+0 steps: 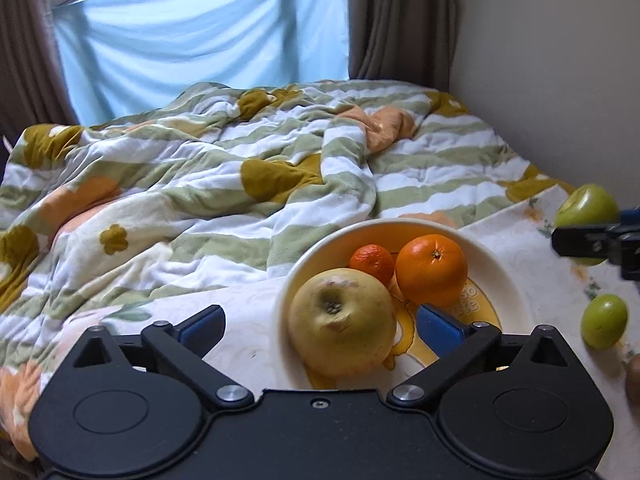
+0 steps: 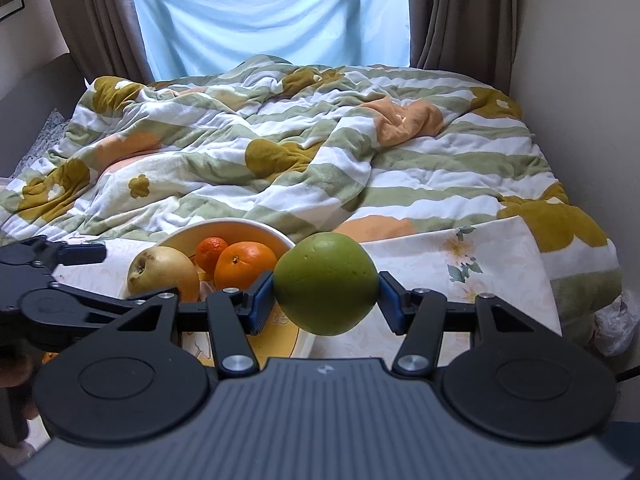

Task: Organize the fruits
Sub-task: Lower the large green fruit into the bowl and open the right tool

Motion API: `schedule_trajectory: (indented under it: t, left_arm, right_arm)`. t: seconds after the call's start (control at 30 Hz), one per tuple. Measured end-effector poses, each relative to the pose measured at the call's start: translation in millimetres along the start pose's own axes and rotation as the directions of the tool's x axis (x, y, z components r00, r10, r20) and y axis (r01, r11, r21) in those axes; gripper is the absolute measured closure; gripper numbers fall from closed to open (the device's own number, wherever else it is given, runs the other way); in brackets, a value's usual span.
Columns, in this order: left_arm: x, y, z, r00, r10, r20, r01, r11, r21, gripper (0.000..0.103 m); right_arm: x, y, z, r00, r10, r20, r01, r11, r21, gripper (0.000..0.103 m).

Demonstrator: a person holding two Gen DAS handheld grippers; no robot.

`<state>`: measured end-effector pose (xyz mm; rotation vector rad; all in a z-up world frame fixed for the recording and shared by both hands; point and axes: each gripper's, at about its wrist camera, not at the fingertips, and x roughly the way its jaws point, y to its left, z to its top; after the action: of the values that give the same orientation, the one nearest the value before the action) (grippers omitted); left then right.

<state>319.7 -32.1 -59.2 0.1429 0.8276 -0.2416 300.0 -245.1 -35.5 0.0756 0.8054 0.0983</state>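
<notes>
Now we count three fruits in the bowl (image 1: 496, 268) between our spread left claw (image 1: 320, 330), while our right claw (image 2: 326, 300) clenches one of two green fruits (image 2: 325, 284).

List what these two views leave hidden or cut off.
- Left wrist view: brown object, cropped by the right edge; unidentifiable.
- Left wrist view: plate print, covered by the pear and orange.
- Right wrist view: green fruit in the right tongs hides the tablecloth behind it.
</notes>
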Motion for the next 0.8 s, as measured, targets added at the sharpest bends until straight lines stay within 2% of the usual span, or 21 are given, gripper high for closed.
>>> schedule_trajectory:
  t: [0.27,0.4,0.6,0.8]
  left_arm:
    - [-43,20,-11,0.998,0.049,0.026,-0.047,0.997,-0.066,0.000]
    - [-59,30,-17,0.997,0.072,0.035,-0.067,0.991,-0.116,0.000]
    - [-71,39,-26,0.993,0.110,0.033,-0.105,0.985,-0.137,0.000]
    - [-77,43,-38,0.994,0.110,0.024,-0.105,0.980,-0.167,0.000]
  right_arm:
    - [5,13,0,0.999,0.044,-0.016,-0.045,0.997,-0.059,0.033]
    - [16,29,-5,0.995,0.092,-0.031,-0.095,0.991,-0.094,0.033]
    - [42,54,-21,0.989,0.134,-0.071,-0.142,0.980,-0.136,0.033]
    - [62,73,-33,0.981,0.152,-0.118,-0.169,0.974,-0.152,0.033]
